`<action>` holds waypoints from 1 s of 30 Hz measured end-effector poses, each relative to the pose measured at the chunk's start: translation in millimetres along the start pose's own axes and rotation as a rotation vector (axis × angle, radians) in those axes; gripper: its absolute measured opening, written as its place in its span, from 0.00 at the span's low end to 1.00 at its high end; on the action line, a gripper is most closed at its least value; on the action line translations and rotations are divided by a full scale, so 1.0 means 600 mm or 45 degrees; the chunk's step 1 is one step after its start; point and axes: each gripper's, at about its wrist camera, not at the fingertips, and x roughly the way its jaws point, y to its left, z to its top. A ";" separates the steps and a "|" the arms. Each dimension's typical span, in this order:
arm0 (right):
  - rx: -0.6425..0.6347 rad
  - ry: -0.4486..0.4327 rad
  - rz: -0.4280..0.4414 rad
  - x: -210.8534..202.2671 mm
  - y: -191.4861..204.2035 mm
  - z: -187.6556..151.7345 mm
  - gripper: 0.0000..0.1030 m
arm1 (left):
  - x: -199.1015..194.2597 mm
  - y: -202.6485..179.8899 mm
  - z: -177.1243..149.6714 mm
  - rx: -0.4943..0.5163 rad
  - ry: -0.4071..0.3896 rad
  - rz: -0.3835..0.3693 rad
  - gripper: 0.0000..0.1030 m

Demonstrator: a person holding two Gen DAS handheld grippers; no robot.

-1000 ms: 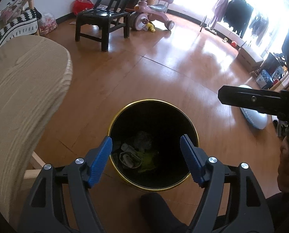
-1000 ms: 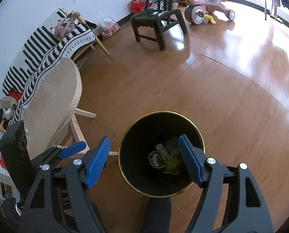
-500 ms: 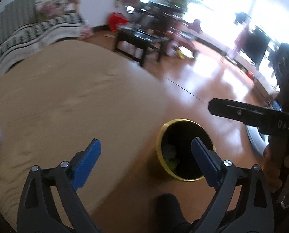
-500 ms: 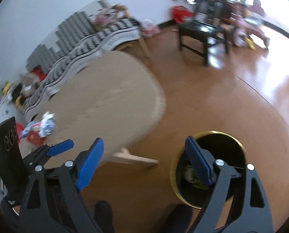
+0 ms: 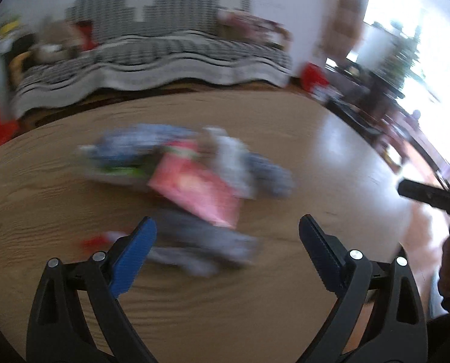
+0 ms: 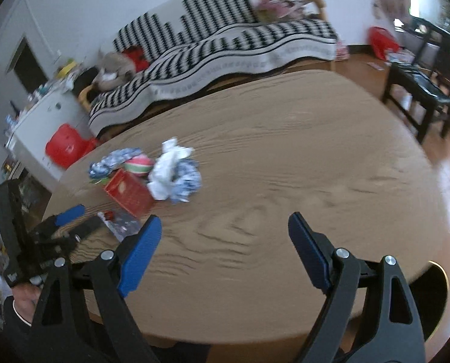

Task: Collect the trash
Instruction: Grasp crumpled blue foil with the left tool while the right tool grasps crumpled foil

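A: One big thing fills both views: the oval wooden table (image 6: 285, 166). Behind it runs a sofa under a black-and-white striped cover (image 6: 225, 45).

B: Any containers?

A: A black bin with a gold rim (image 6: 436, 296), on the floor past the table's near right edge in the right wrist view. Only a sliver shows, so I cannot tell what it holds. On the table, a red carton (image 6: 128, 193) lies among the trash; whether it holds anything is unclear.

B: Where is the trash exactly?

A: Clustered toward the table's left side: the carton, a crumpled white paper (image 6: 167, 172) touching a blue-and-white wrapper (image 6: 188, 181), a red-green-white ball-like wad (image 6: 138, 165) behind the carton, and a silvery wrapper (image 6: 120, 222) nearest the front. In the left wrist view the pile is badly blurred.

B: Free room?

A: The table's right half is bare up to its rounded edge; a dark chair (image 6: 418, 90) stands beyond on the wood floor.

B: Grippers?

A: The left gripper (image 5: 225, 242) has just been spreading its jaws; they stand wide above the trash, gripping nothing. The right gripper (image 6: 225, 239) also has been widening, spread over bare tabletop, empty.
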 end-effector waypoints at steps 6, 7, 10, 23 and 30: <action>-0.021 0.072 0.034 0.101 0.065 0.020 0.80 | 0.012 0.126 0.036 -0.147 -0.070 0.140 0.90; -0.020 0.079 0.033 0.110 0.069 0.022 0.80 | 0.015 0.133 0.044 -0.140 -0.080 0.150 0.90; -0.013 0.107 0.027 0.153 0.075 0.036 0.80 | 0.046 0.132 0.073 -0.089 -0.077 0.161 0.90; -0.029 0.215 -0.023 0.282 0.088 0.063 0.58 | 0.170 0.116 0.142 0.009 0.013 0.169 0.83; -0.051 0.190 -0.017 0.273 0.095 0.061 0.31 | 0.169 0.107 0.138 -0.044 0.043 0.074 0.28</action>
